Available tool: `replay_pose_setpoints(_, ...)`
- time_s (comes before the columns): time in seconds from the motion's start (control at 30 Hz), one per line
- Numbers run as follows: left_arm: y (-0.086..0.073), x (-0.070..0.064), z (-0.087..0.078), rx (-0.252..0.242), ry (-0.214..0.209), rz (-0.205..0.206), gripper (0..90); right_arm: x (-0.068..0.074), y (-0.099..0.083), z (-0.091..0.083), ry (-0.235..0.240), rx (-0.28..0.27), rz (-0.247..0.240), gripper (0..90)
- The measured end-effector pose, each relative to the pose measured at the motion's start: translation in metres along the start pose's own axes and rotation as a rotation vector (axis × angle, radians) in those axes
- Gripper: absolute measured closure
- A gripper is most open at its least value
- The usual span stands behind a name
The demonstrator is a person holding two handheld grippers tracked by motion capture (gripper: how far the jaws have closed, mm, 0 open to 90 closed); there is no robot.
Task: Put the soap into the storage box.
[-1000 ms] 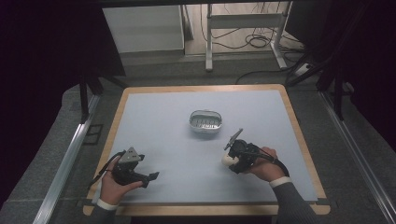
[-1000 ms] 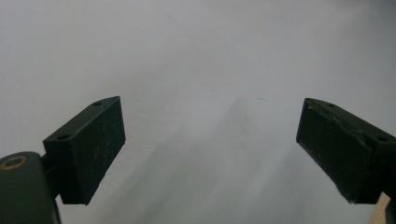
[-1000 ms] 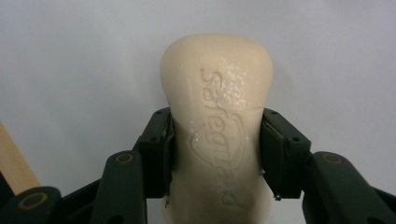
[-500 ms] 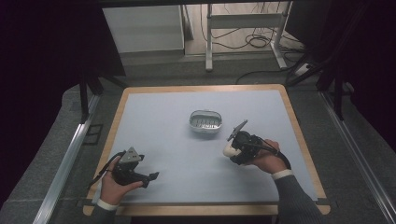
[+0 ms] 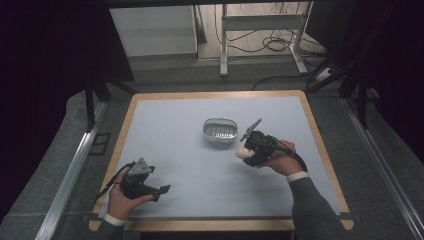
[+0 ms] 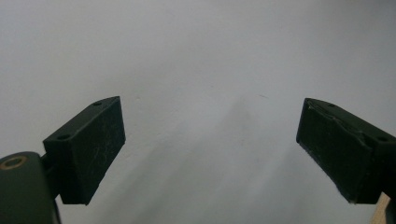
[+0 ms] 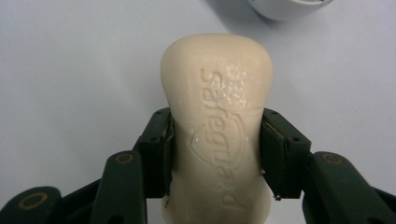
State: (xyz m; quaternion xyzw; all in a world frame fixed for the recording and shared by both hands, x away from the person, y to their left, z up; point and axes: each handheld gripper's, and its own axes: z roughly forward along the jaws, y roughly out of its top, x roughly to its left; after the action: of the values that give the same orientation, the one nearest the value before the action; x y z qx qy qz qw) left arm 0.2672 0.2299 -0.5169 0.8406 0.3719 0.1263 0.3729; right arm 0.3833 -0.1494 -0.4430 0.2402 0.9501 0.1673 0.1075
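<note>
**What the pictures hide or cut off**

In the right gripper view, the bar of soap (image 7: 217, 135) runs off the bottom edge, so its near end is unseen, and both its sides are covered where the jaws press on them. The white dish (image 7: 285, 8) is cut by the top edge, leaving just a curved piece of rim. In the high view, the soap (image 5: 243, 152) is a small pale lump, mostly hidden behind the right gripper (image 5: 248, 148), its stamped lettering too small to read there.
</note>
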Motion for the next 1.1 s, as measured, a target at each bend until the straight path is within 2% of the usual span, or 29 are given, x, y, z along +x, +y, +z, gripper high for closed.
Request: replay_pose_setpoints(1.1, 0.000, -0.001, 0.001, 0.002, -0.007, 0.003, 8.4, -0.013, 0.040, -0.002, -0.032, -0.006, -0.034, 49.6)
